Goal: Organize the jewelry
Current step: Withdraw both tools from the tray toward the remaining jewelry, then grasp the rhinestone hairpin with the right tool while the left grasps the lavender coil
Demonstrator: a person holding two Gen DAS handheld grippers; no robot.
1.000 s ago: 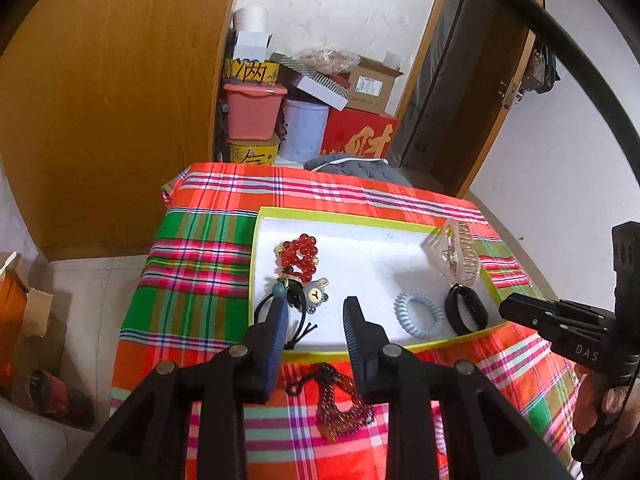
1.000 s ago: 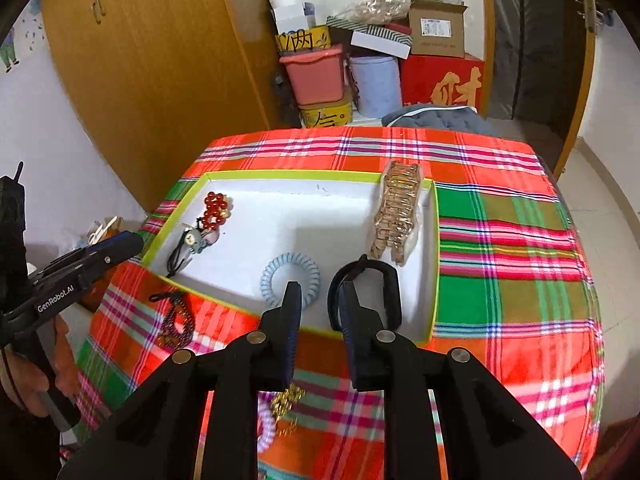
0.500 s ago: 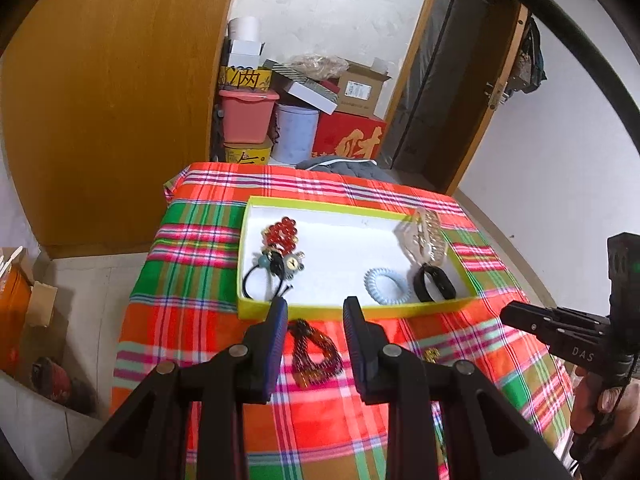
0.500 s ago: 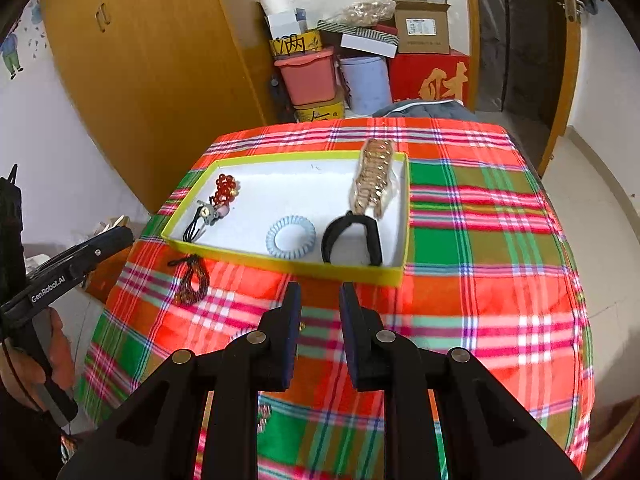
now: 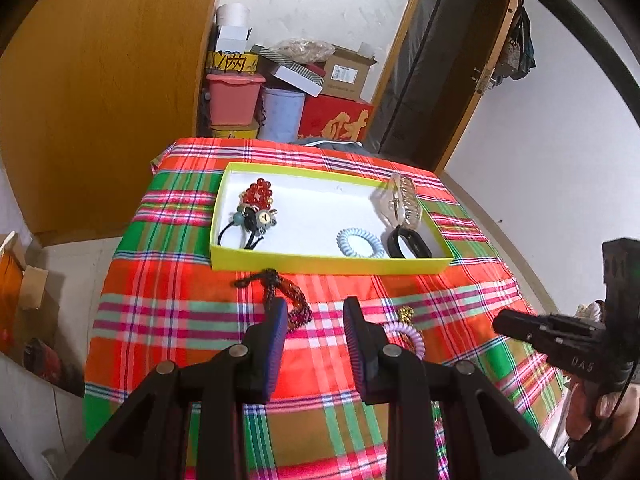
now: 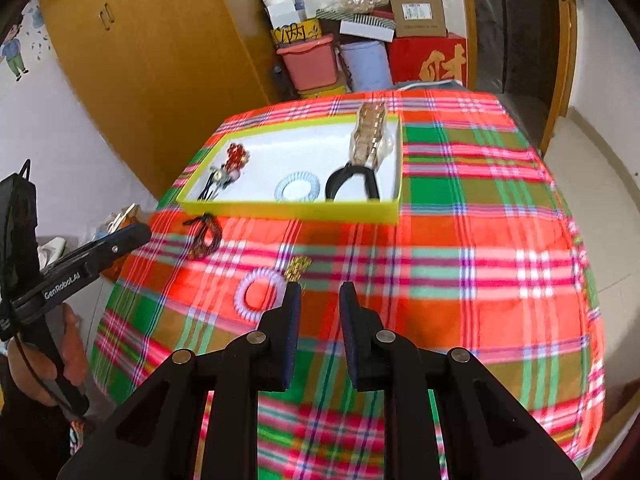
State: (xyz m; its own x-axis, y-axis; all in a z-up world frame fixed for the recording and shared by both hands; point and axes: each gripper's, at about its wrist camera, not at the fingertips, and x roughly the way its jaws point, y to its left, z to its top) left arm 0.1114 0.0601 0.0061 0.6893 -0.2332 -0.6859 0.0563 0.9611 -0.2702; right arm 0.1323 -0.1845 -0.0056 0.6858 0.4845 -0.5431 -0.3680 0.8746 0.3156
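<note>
A yellow-rimmed white tray [image 5: 328, 266] [image 6: 288, 210] on the plaid table holds a red bead bracelet [image 5: 258, 194], black hair ties with charms [image 5: 256, 220], a pale blue coil tie [image 5: 360, 244] [image 6: 297, 188], a black band [image 5: 410, 242] [image 6: 354, 182] and a clear hair claw [image 5: 402, 200] [image 6: 370, 136]. In front of the tray lie a dark beaded bracelet [image 5: 286, 292] [image 6: 204, 236], a lilac coil tie [image 6: 256, 294] [image 5: 408, 338] and a small gold piece [image 6: 298, 268] [image 5: 406, 314]. My left gripper [image 5: 316, 320] is open and empty above the cloth. My right gripper [image 6: 318, 304] is open and empty.
The plaid cloth [image 6: 460, 260] covers the table. Behind it stand stacked boxes and bins: a pink bin [image 5: 234, 98], a blue bucket [image 5: 282, 114], a red box [image 5: 340, 124]. A wooden wardrobe [image 5: 100, 92] is at the left, a door [image 5: 440, 60] at the right.
Both grippers have drawn back from the tray toward the table's near side. More cloth and the loose pieces in front of the tray have come into view. Both stay open.
</note>
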